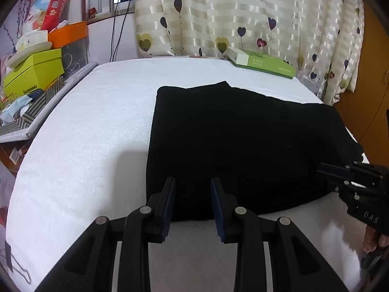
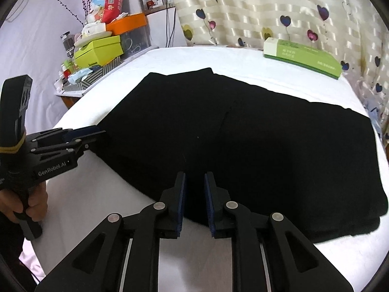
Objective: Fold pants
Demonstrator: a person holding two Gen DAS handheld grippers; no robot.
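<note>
Black pants (image 2: 243,146) lie flat, already folded, on a white-covered table (image 1: 97,121).
Left gripper (image 1: 192,203) and right gripper (image 2: 195,200) gape empty at the near hem; soft, limp cloth, best pinched at corners.

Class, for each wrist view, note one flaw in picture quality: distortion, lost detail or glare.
Left wrist view: fisheye bends the white bed edge; the black pants show no fold detail. Right wrist view: sheen glares on the curtain; dark corners vignette.
</note>
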